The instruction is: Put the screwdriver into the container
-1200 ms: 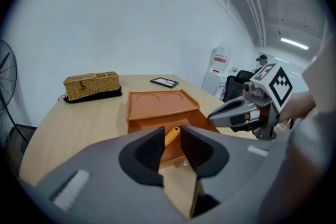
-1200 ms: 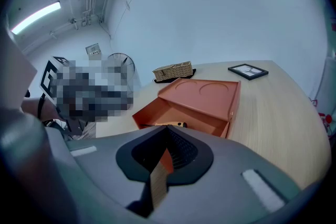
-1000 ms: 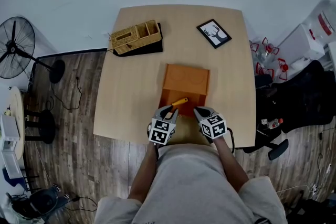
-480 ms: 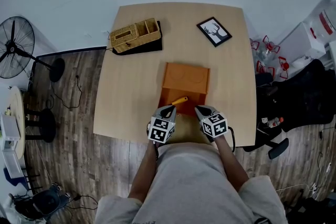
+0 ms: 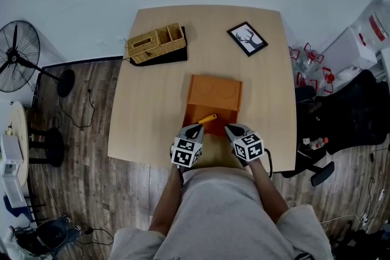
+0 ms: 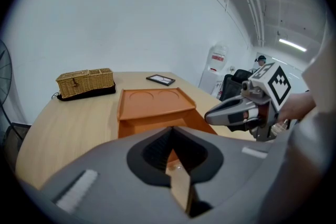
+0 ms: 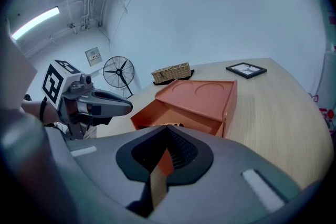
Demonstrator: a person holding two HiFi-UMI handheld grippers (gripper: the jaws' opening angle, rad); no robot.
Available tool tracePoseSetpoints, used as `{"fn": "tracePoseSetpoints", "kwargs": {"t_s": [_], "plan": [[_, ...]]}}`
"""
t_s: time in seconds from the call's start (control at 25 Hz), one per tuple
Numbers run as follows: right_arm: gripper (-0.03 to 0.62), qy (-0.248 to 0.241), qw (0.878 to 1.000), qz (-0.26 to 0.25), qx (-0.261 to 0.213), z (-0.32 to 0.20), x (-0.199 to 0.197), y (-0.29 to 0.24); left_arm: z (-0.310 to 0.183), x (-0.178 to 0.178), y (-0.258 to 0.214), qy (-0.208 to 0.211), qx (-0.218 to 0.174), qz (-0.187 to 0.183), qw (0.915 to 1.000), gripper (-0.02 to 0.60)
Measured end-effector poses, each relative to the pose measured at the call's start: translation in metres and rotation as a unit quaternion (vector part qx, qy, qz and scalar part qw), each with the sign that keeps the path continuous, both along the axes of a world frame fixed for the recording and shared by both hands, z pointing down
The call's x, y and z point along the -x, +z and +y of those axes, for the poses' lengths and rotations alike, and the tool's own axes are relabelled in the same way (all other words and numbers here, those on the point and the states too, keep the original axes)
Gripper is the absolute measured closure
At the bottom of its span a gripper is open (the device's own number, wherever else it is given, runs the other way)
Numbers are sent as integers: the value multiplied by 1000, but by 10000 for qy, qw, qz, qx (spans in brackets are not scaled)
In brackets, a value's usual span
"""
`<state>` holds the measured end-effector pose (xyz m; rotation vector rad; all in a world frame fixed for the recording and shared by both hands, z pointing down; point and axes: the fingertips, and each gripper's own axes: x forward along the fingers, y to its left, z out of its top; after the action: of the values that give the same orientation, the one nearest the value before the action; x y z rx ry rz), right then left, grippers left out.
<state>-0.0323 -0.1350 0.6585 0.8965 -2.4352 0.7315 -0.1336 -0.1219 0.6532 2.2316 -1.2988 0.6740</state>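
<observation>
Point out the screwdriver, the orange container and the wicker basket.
screwdriver (image 5: 208, 119), head view, on its handle.
orange container (image 5: 214, 92), head view, on its flat top.
wicker basket (image 5: 144, 43), head view, on its closed lid.

Just ahead of the left gripper (image 5: 194, 130) and right gripper (image 5: 233, 129), the container (image 5: 216, 91) has its drawer (image 5: 224, 116) open from above. Its raised top blocks passage beyond. Bare table (image 5: 149, 115) flanks both.

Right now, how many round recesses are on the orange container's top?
2, side by side on the orange container's top: left recess and right recess. None looks hidden.
</observation>
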Motion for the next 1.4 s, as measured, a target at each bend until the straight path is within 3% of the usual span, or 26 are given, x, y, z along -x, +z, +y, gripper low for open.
{"fn": "tracePoseSetpoints", "kwargs": {"t_s": [0.32, 1.4], "plan": [[592, -8, 10000, -31, -31, 0, 2, -1, 2, -7, -1, 208, -48, 45, 9998, 526], [592, -88, 10000, -26, -35, 3, 3, 1, 4, -5, 8, 154, 128, 20, 9998, 525]]}}
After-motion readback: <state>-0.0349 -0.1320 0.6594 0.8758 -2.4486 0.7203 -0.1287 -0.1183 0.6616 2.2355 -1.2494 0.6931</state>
